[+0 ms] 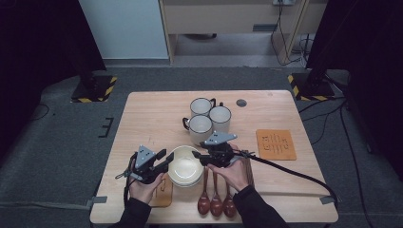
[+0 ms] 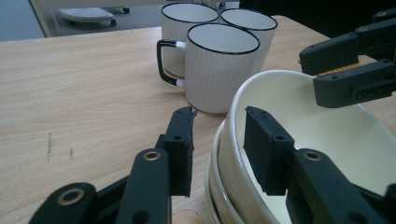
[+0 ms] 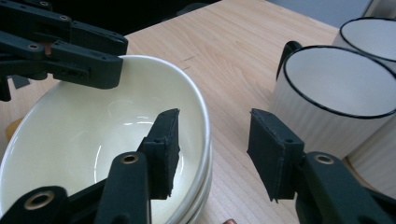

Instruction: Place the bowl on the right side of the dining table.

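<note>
A stack of cream bowls (image 1: 183, 168) sits at the table's front middle. My left gripper (image 1: 168, 159) is at the stack's left rim and my right gripper (image 1: 196, 155) is at its right rim. In the left gripper view the left gripper (image 2: 219, 114) straddles the top bowl's (image 2: 327, 130) rim, one jaw outside and one inside, with a gap showing on the outer side. In the right gripper view the right gripper (image 3: 215, 114) straddles the opposite rim of the bowl (image 3: 84, 121) the same way, with neither pad pressing on it. Both are open.
Three white mugs (image 1: 200, 126) with black rims stand just behind the bowls, the nearest mug (image 3: 336, 88) close to my right jaw. Three wooden spoons (image 1: 216, 202) lie at the front edge. An orange mat (image 1: 275, 144) lies at the right, and a wooden coaster (image 1: 163, 192) under my left hand.
</note>
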`<state>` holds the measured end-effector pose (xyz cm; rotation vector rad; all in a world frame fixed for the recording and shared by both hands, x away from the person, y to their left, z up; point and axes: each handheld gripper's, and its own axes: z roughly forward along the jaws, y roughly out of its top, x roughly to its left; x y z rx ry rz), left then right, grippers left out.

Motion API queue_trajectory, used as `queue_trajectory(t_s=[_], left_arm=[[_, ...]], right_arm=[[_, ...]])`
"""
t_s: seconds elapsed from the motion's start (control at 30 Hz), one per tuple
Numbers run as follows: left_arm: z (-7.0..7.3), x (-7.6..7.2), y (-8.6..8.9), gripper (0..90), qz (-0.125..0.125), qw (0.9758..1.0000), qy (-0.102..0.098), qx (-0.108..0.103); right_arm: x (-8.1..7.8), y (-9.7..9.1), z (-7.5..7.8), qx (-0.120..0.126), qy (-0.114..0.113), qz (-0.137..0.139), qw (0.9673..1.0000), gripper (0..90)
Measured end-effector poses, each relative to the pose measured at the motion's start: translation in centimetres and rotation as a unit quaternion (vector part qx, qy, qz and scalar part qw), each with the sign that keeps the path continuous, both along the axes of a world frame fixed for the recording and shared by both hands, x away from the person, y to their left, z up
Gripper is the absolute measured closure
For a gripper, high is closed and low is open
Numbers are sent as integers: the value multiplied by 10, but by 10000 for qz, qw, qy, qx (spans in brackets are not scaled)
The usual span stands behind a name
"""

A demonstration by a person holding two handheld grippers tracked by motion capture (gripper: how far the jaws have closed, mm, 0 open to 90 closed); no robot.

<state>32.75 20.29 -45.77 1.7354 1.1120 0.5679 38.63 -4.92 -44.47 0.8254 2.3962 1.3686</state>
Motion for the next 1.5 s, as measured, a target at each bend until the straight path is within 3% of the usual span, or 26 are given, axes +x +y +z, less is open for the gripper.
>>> queue_trajectory(t_s=[0.47, 0.7, 1.07, 1.5], left_arm=[[-3, 2, -5, 727, -87, 9999, 93, 32], [-3, 1, -7, 779, -77, 9999, 92, 43], [-4, 1, -9, 792, -14, 9999, 100, 13], [-3, 1, -10, 801, 43, 9999, 105, 25]], right_arm=[[0, 7, -7, -163, 219, 105, 9996, 658], [-1, 7, -7, -156, 305, 9, 9994, 746], [0, 10, -9, -135, 421, -68, 9990, 796], [-1, 13, -8, -32, 635, -419, 9971, 822]])
